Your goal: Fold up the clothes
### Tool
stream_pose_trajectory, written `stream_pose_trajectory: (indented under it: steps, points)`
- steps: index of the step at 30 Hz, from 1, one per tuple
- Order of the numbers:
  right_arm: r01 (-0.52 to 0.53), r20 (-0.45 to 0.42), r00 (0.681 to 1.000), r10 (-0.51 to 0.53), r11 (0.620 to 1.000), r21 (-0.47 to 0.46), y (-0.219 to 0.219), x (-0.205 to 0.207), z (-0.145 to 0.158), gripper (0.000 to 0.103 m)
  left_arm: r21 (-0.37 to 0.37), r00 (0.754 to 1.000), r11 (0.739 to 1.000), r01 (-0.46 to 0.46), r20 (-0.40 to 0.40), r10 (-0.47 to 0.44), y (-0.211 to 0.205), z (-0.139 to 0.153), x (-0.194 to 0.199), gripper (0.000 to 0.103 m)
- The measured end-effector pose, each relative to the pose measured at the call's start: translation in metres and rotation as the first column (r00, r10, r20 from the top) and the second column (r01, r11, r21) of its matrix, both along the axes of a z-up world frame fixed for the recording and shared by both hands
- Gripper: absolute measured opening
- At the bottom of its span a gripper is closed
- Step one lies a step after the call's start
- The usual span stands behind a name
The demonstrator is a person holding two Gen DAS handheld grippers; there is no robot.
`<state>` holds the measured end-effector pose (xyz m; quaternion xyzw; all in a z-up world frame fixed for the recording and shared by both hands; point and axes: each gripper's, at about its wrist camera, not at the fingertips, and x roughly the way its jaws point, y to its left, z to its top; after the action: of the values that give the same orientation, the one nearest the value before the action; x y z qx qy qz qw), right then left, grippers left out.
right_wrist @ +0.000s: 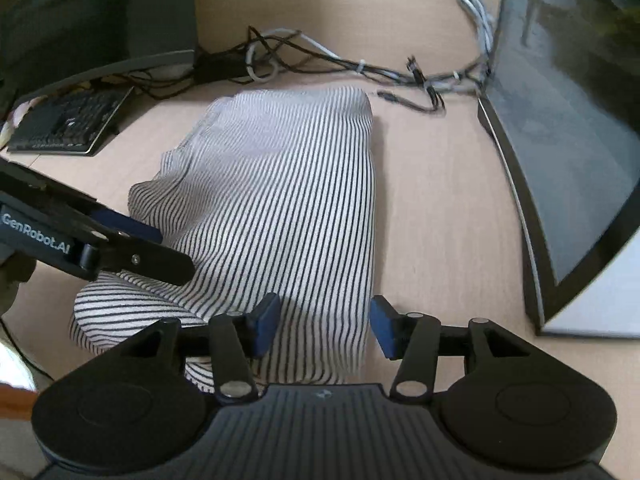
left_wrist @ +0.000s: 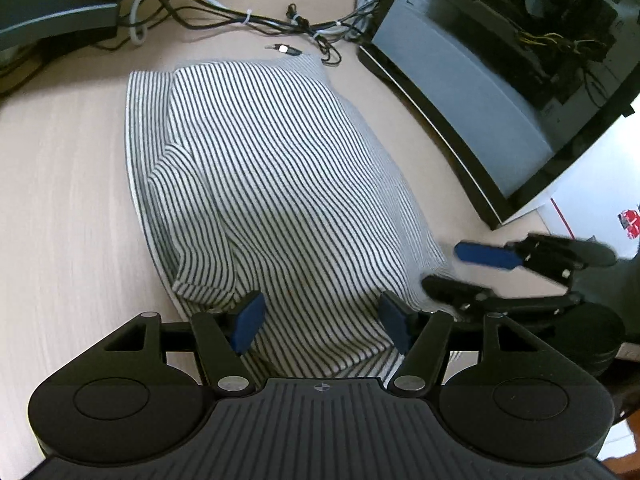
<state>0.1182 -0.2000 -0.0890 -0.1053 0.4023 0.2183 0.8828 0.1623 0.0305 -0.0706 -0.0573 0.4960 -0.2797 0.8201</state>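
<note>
Mostly pale wooden desk [left_wrist: 60,184], striped garment [left_wrist: 272,184], tangled cables [left_wrist: 224,16], open computer case [left_wrist: 520,60]

tangled cables [left_wrist: 256,20], open computer case [left_wrist: 512,60], keyboard [right_wrist: 68,124] on a pale wooden desk [left_wrist: 60,200]

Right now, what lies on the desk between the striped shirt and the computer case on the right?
Only bare desk lies between the striped shirt and the computer case; the right wrist view shows it best. The cables lie farther back.

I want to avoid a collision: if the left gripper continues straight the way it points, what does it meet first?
Most likely the folded black-and-white striped cloth garment: the left gripper has open jaws straddling its near edge. Depth is unclear.
</note>
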Motion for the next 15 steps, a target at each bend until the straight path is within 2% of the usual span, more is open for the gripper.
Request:
stream_pose_trajectory:
  steps: [3, 9, 11, 13, 15]
  points:
    - [-0.054, 0.038, 0.998, 0.053, 0.998, 0.022, 0.001, -0.005, 0.017, 0.045, -0.004, 1.000, 1.000, -0.003, 0.004, 0.003, 0.004, 0.004, 0.000, 0.069]
    - [-0.124, -0.034, 0.992, 0.125, 0.992, 0.026, 0.005, -0.008, 0.000, 0.046, 0.019, 0.999, 1.000, -0.019, 0.027, 0.018, 0.005, 0.008, 0.003, 0.065]
    - [-0.135, -0.021, 0.991, 0.135, 0.990, 0.029, 0.003, -0.007, 0.006, 0.046, 0.034, 0.999, 0.999, -0.016, 0.048, 0.014, 0.004, 0.013, 0.002, 0.065]
    - [-0.154, 0.000, 0.988, 0.154, 0.988, 0.028, 0.002, -0.007, 0.016, 0.046, 0.019, 0.997, 1.000, -0.024, 0.075, 0.023, 0.006, 0.022, 0.001, 0.066]
    - [-0.206, 0.014, 0.979, 0.206, 0.978, 0.025, 0.003, -0.013, 0.024, 0.046, 0.021, 0.992, 0.999, -0.047, 0.118, 0.044, 0.011, 0.033, 0.002, 0.068]
